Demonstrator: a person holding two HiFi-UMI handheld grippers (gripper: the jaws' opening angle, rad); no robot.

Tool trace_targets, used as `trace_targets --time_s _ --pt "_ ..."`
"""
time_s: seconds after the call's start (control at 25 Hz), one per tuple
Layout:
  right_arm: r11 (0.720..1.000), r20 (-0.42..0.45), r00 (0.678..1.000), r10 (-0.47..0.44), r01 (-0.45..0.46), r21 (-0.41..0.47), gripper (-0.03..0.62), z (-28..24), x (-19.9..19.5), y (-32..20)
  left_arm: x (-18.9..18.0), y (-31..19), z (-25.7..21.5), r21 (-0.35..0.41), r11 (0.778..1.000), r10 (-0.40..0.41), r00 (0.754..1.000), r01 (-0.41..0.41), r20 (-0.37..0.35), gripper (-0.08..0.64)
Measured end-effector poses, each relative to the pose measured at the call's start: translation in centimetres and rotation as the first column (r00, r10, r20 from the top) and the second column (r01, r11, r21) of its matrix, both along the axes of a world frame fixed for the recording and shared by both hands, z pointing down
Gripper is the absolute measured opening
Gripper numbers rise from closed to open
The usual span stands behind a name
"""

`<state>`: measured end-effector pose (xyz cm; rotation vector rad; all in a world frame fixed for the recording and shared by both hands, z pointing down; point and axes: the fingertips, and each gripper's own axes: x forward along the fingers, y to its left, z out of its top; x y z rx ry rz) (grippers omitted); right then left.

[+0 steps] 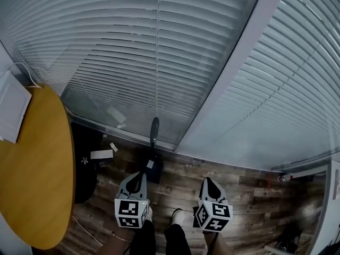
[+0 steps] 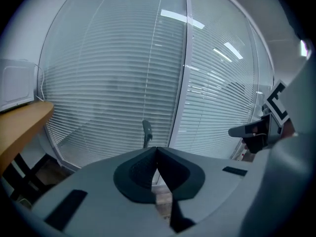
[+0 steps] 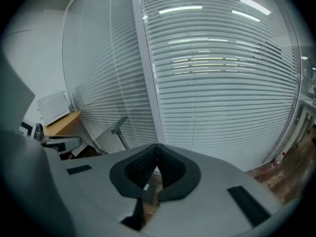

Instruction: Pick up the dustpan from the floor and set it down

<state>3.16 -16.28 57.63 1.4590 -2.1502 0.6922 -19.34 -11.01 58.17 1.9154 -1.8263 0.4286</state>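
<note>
Floor [image 1: 255, 195]: wood planks across the lower head view.
Walls: glass behind white blinds [image 1: 133, 47], with a white post [image 1: 234, 73] running diagonally between two panes.
Worktop [image 1: 37, 169]: round and yellow, at the left edge, with a white slab [image 1: 10, 113] on it.
Left gripper [image 1: 139, 175]: bottom centre, tilted down toward the floor, jaws pressed together and empty.
Right gripper [image 1: 208, 182]: beside it to the right, same tilt, jaws also together with nothing held.
Dustpan [image 1: 154, 166]: dark, on the floor at the foot of the glass, handle upright, just upper right of the left gripper's tip.
Around: a white scrap [image 1: 101, 154] on the floor left of the dustpan; shoes [image 1: 178, 215] between the grippers.
</note>
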Motion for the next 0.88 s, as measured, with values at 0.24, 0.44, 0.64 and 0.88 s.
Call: trace_targets --time_s 0.24,0.44,0.64,0.88 --pt "1.0 -0.004 1.0 0.01 -0.01 -0.022 0.032 5.4 -1.0 1.2 -0.6 0.9 5.6 -0.029 1.0 -0.003 1.0 0.003 -0.013 0.017" --pt "0.998 -0.011 1.0 0.015 -0.015 -0.06 0.032 7.8 -0.7 1.0 -0.3 0.2 7.5 -0.046 0.999 -0.017 1.0 0.016 -0.021 0.018" --pt "0.997 -0.015 1.0 0.009 -0.01 -0.074 0.032 8.5 -0.9 1.7 -0.4 -0.1 7.6 -0.026 0.999 -0.021 0.999 0.02 -0.039 0.018" --pt "0.997 -0.015 1.0 0.011 -0.012 -0.071 0.032 8.4 -0.7 1.5 -0.4 -0.4 7.7 -0.025 1.0 -0.015 0.999 0.015 -0.03 0.02"
